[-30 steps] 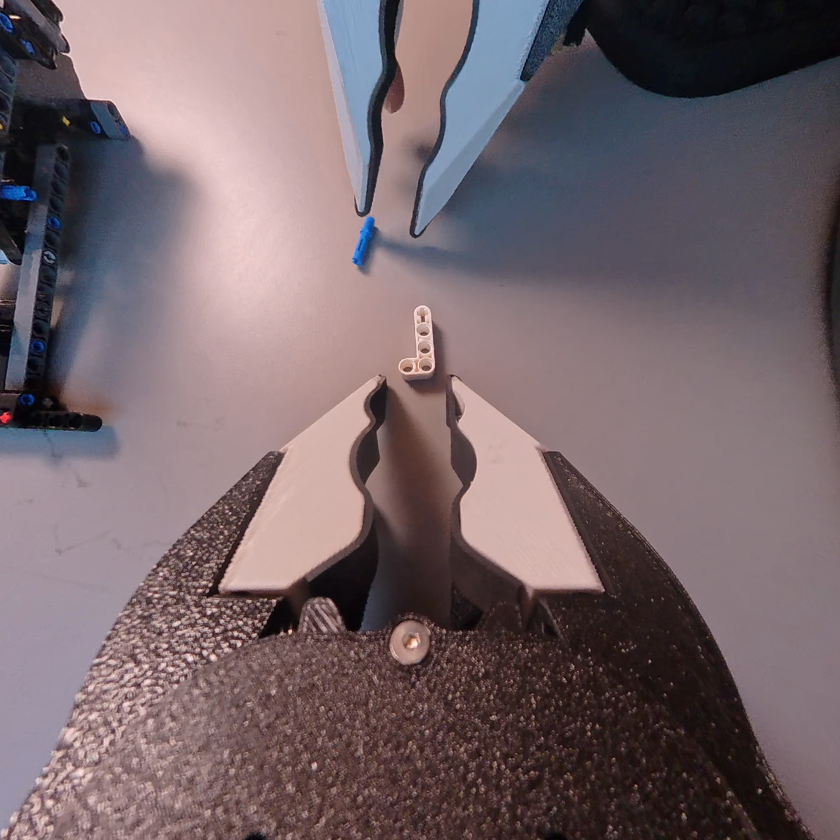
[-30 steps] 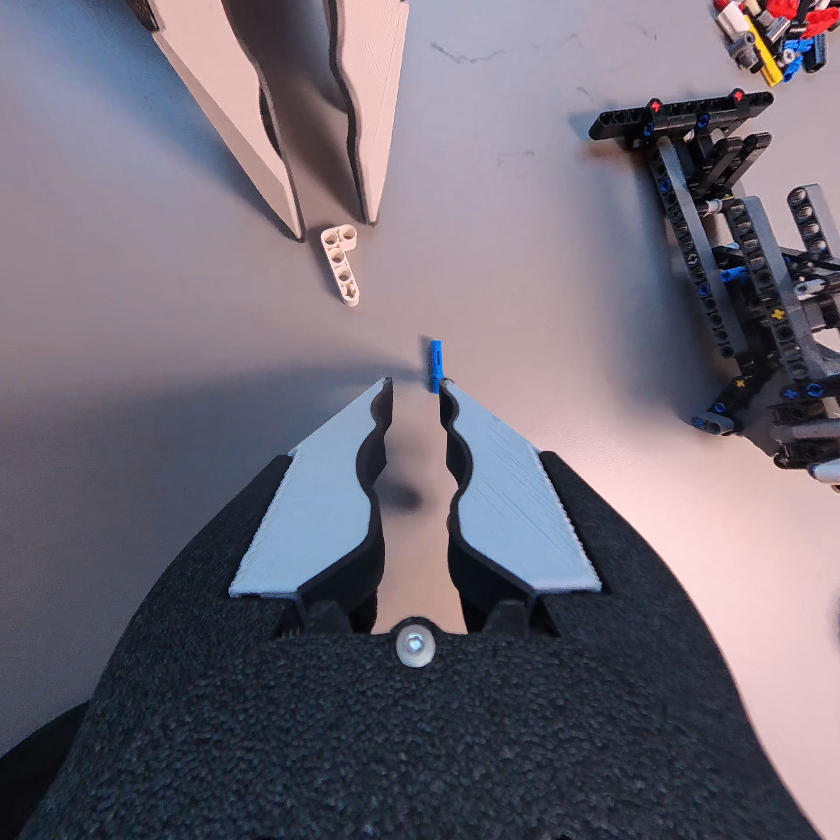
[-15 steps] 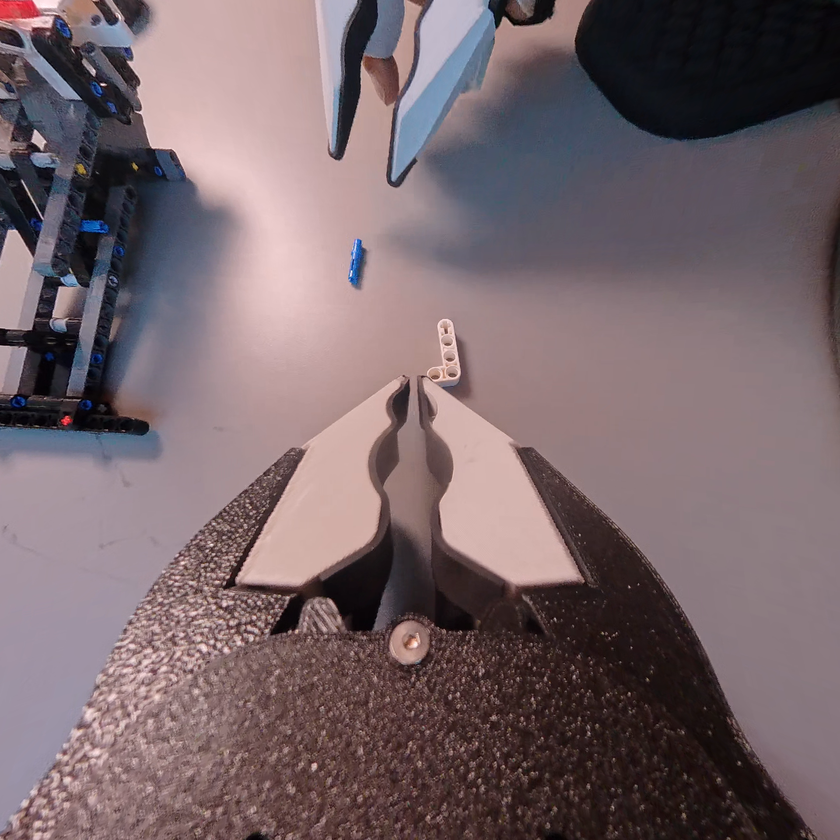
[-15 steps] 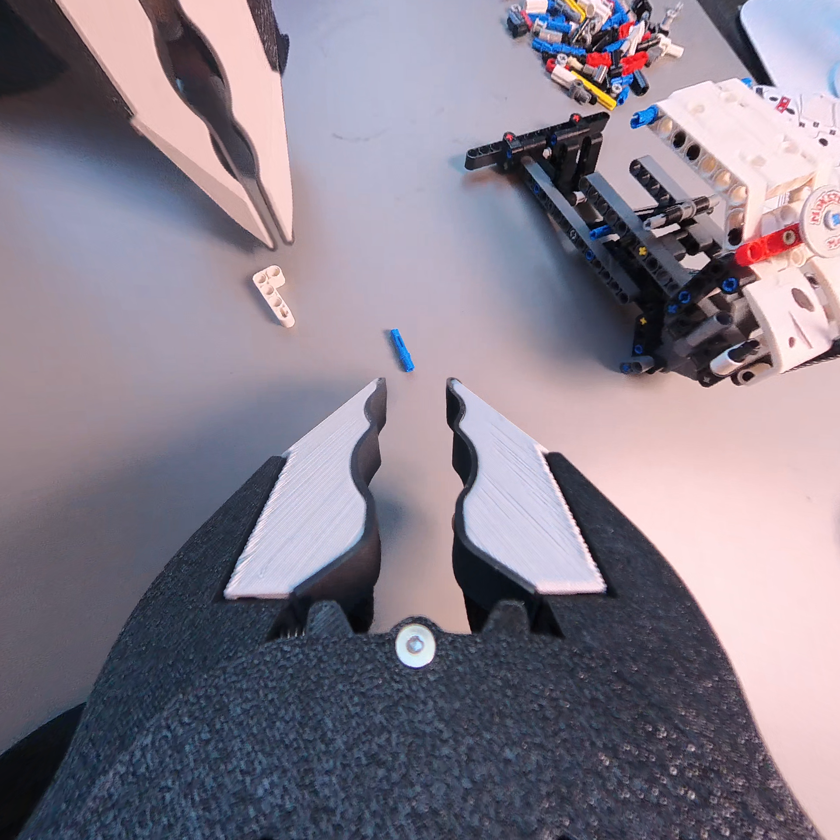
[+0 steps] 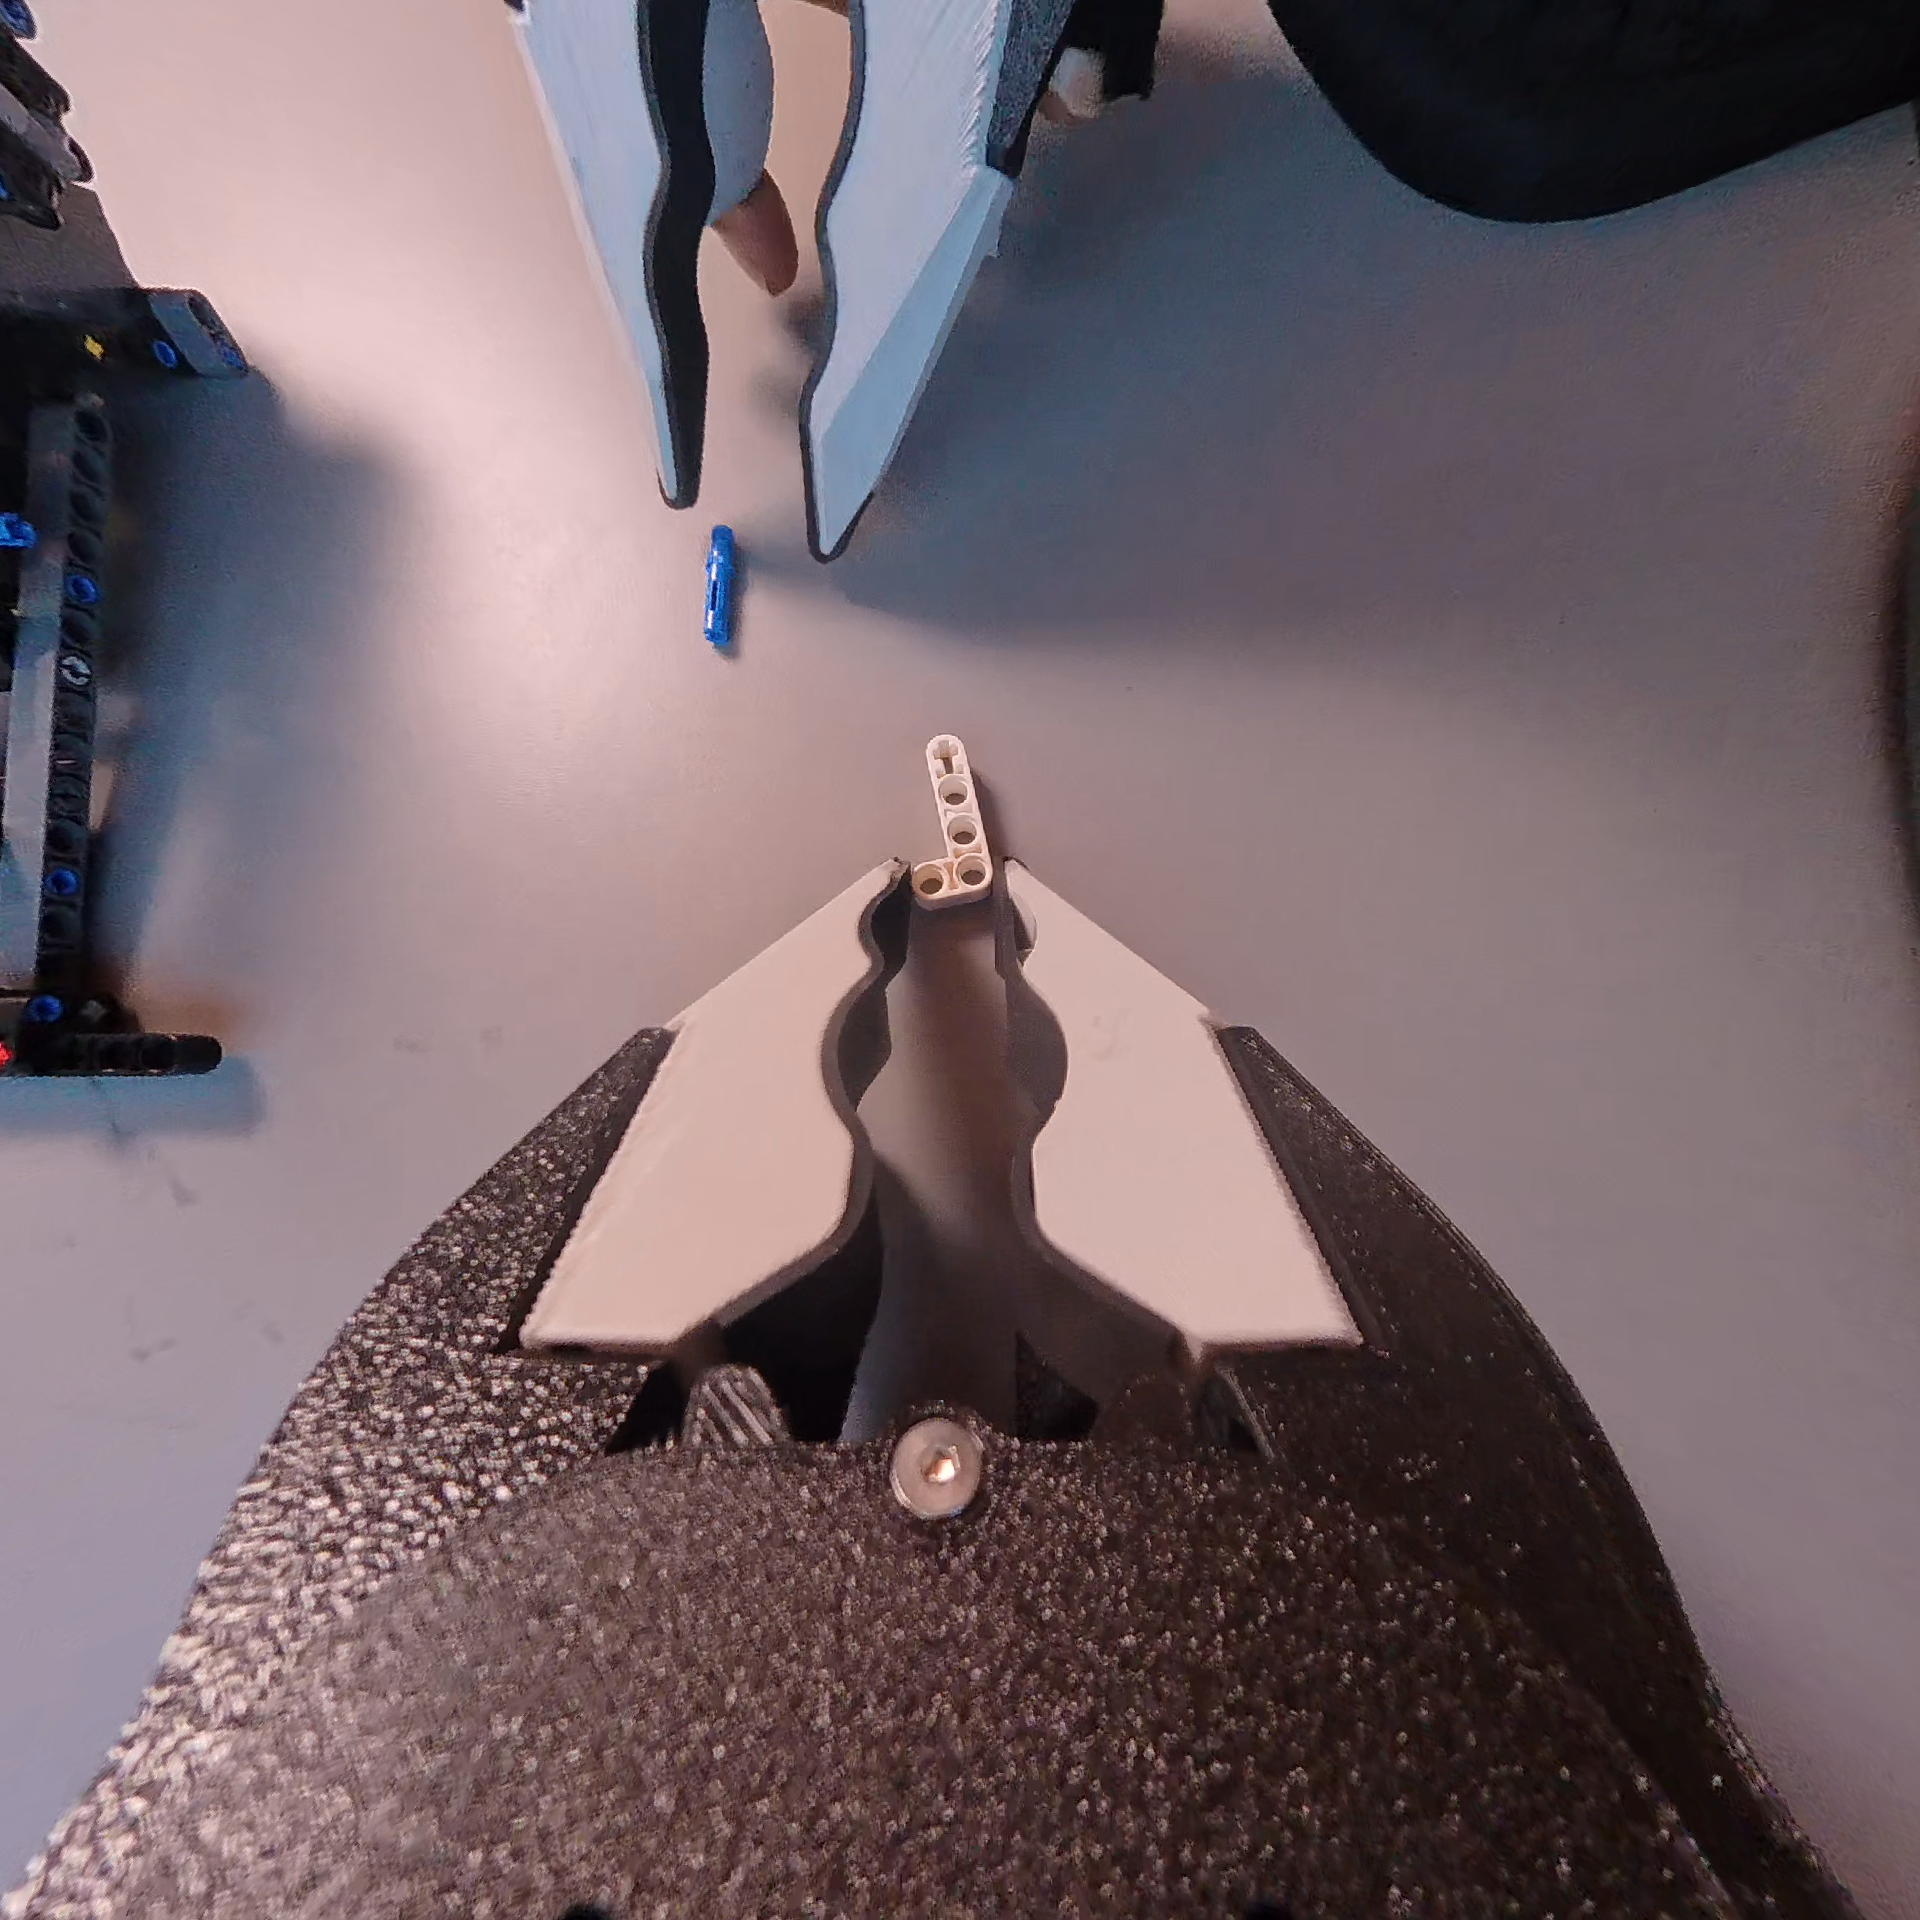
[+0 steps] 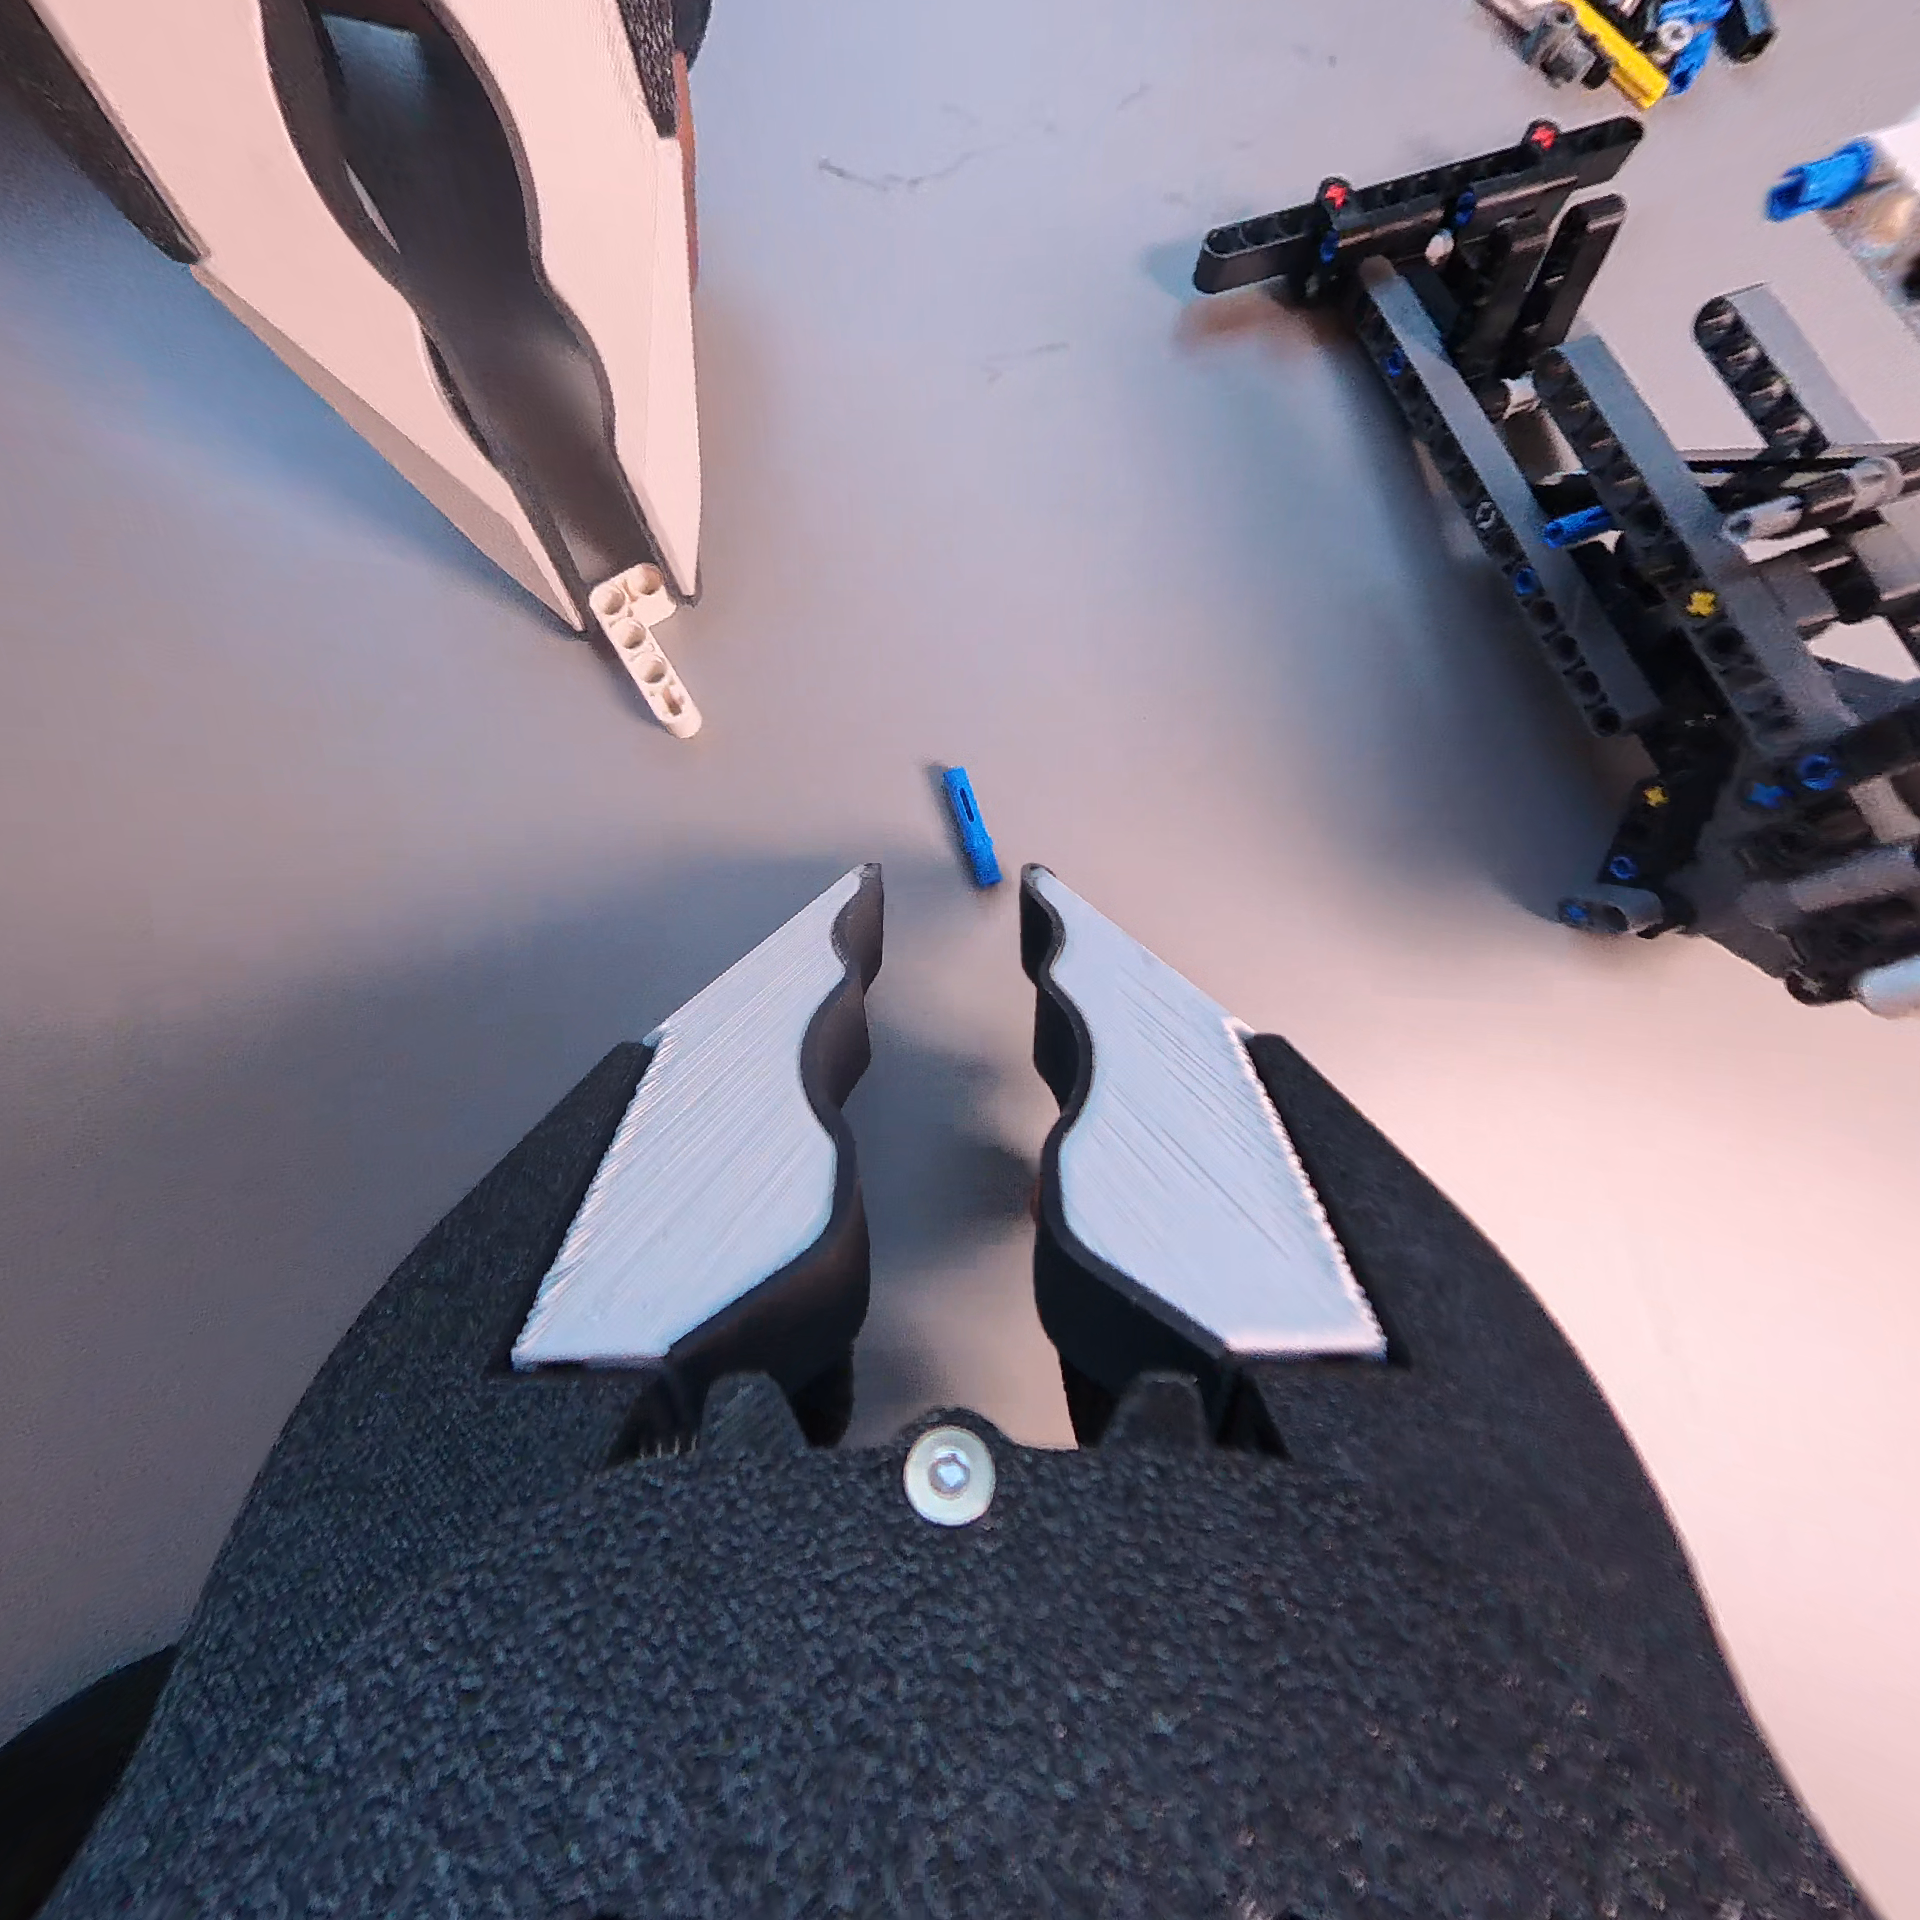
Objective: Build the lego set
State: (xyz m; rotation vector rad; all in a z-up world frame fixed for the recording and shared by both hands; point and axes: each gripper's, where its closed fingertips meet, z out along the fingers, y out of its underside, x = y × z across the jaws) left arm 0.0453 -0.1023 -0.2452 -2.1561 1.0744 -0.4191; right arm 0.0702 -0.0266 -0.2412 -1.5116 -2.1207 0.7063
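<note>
A small white L-shaped beam [image 5: 958, 831] lies on the grey table. My left gripper [image 5: 953, 871] has its fingertips closed against both sides of the beam's short leg, also shown in the right wrist view [image 6: 636, 608]. A blue pin [image 6: 971, 826] lies on the table just ahead of my right gripper [image 6: 951, 875], slightly right of its centre line. The right gripper is open and empty. In the left wrist view it [image 5: 753, 525] points down at the pin [image 5: 719, 597].
The partly built black and grey model [image 6: 1558, 468] stands to the right in the right wrist view and at the left edge of the left wrist view [image 5: 62, 727]. A pile of loose pieces [image 6: 1621, 42] lies at the far right. A dark sleeve [image 5: 1558, 94] fills the top right. Left tips to right tips: about 9 cm.
My left gripper, shut beside the beam half a second ago, has opened and moved so its tips clasp the beam's short leg. My right gripper has come closer to the blue pin.
</note>
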